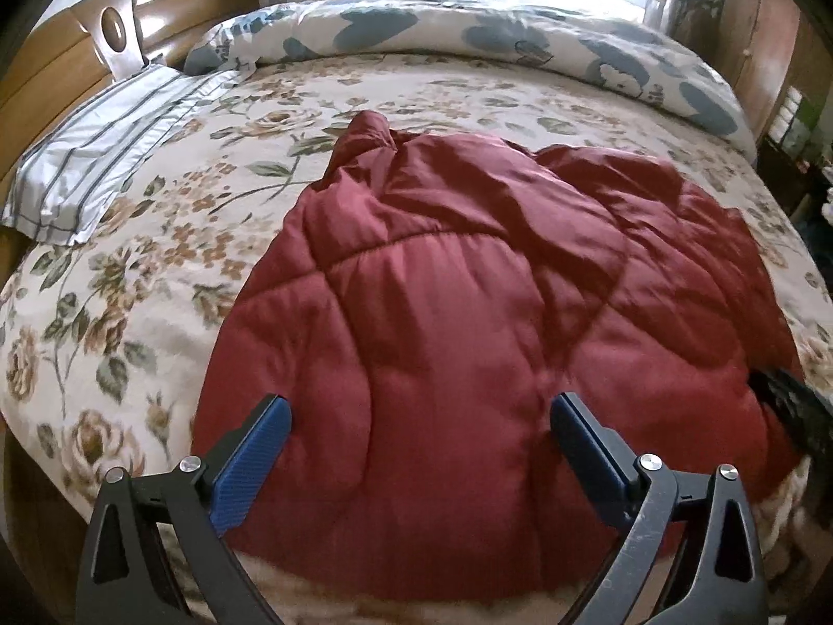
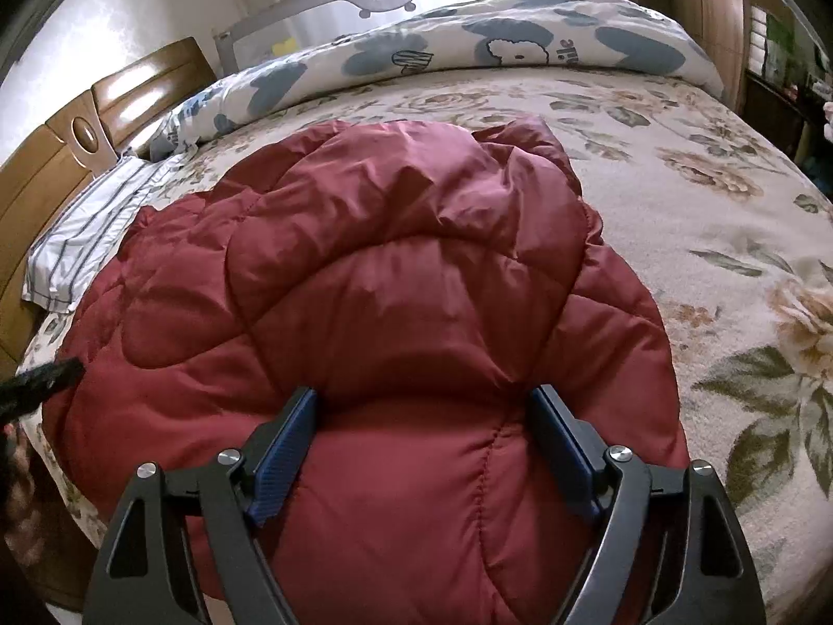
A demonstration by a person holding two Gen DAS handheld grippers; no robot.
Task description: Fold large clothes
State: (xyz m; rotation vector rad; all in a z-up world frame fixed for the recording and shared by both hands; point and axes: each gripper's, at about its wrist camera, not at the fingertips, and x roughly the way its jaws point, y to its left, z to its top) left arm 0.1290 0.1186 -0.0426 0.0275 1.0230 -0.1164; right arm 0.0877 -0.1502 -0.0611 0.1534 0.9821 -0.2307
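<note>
Both tools hung over the near edge of the red quilted coat (image 1: 468,312), and both were released, their blue pads spread wide with nothing caught between them. Left tool (image 1: 419,411) sat above the coat's near left part; right tool (image 2: 424,401) sat above its near right part, where a fat fold of padding bulged between the parted pads without being pinched. That spacing looked chosen to take the hem at two places at once, so the bulky cloth could be lifted evenly.

The coat lay spread on the floral bedspread (image 1: 156,271), toward the bed's near side, one sleeve or corner (image 1: 369,130) pointing away from the tools. Beyond the coat lay a rolled blue-patterned duvet (image 1: 520,36); left of the coat rested a striped pillow (image 1: 99,156) against the wooden headboard (image 1: 47,67), both well apart from the coat, leaving room for folding.
</note>
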